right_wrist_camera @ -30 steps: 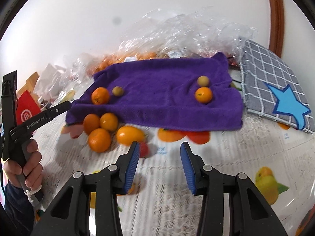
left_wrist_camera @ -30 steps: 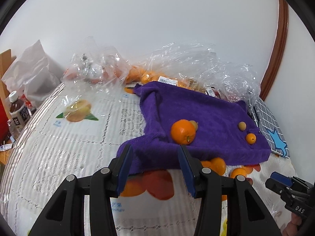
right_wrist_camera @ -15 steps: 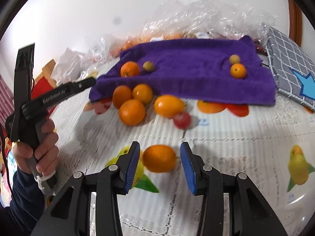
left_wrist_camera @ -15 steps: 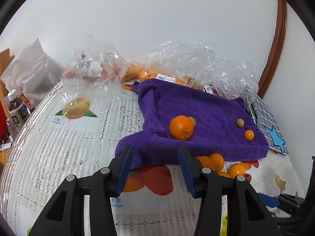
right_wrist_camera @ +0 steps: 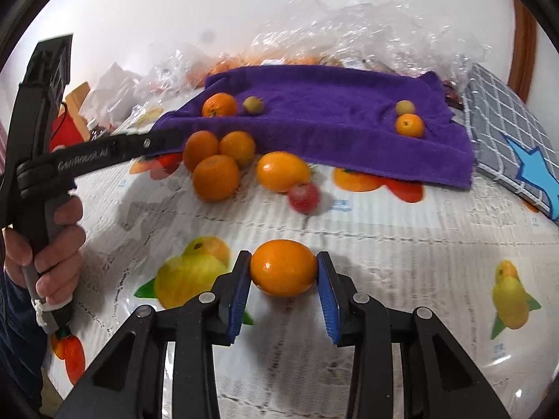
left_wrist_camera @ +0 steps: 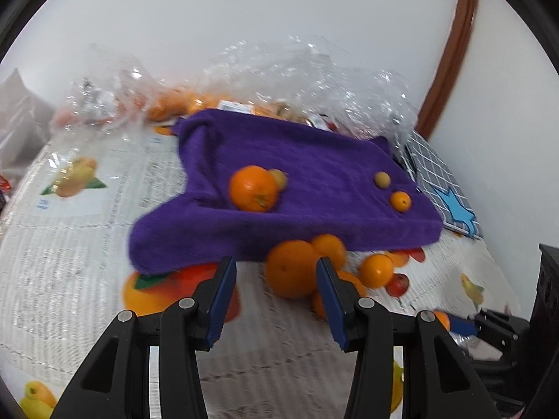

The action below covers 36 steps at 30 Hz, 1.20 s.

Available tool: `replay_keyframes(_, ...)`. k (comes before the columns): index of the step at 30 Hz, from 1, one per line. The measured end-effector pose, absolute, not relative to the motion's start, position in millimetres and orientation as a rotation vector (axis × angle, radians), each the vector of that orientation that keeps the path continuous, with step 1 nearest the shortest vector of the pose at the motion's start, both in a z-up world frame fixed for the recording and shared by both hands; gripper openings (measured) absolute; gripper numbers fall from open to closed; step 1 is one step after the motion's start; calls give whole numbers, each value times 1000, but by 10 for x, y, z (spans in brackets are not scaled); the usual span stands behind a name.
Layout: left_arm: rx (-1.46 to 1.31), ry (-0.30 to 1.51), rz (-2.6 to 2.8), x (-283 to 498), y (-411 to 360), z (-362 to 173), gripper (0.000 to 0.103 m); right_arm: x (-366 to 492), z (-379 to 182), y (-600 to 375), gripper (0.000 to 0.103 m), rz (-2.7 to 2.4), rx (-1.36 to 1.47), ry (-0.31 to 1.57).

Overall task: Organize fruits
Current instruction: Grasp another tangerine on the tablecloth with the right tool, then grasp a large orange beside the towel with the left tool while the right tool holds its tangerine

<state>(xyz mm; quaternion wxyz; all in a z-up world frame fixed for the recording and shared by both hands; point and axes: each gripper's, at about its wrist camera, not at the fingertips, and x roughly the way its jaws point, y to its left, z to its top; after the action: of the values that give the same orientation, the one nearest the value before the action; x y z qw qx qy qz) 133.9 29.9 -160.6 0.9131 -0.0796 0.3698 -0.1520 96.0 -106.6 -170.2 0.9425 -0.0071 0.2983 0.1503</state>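
On the fruit-print tablecloth (right_wrist_camera: 384, 244), your right gripper (right_wrist_camera: 283, 272) clasps an oval orange fruit (right_wrist_camera: 283, 267), long axis crosswise between the pads; the purple towel (right_wrist_camera: 332, 104) lies straight ahead, far side. Your left gripper (left_wrist_camera: 276, 282) hangs unclenched near the orange cluster (left_wrist_camera: 297, 265)

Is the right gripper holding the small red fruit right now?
No, the right gripper is clamped on an oval orange fruit, while the small red fruit lies free on the fruit-print tablecloth.

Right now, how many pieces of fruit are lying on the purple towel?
4 on the purple towel: an orange beside a small greenish fruit at its left, another small orange below a yellowish one at its right.
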Motion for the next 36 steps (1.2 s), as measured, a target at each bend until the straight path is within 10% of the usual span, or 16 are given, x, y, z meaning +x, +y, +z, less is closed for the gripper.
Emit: replay_keyframes(36,-185,838,-239,1456,293,-1702,40,1154,-1751,-1563,37,212,61,615)
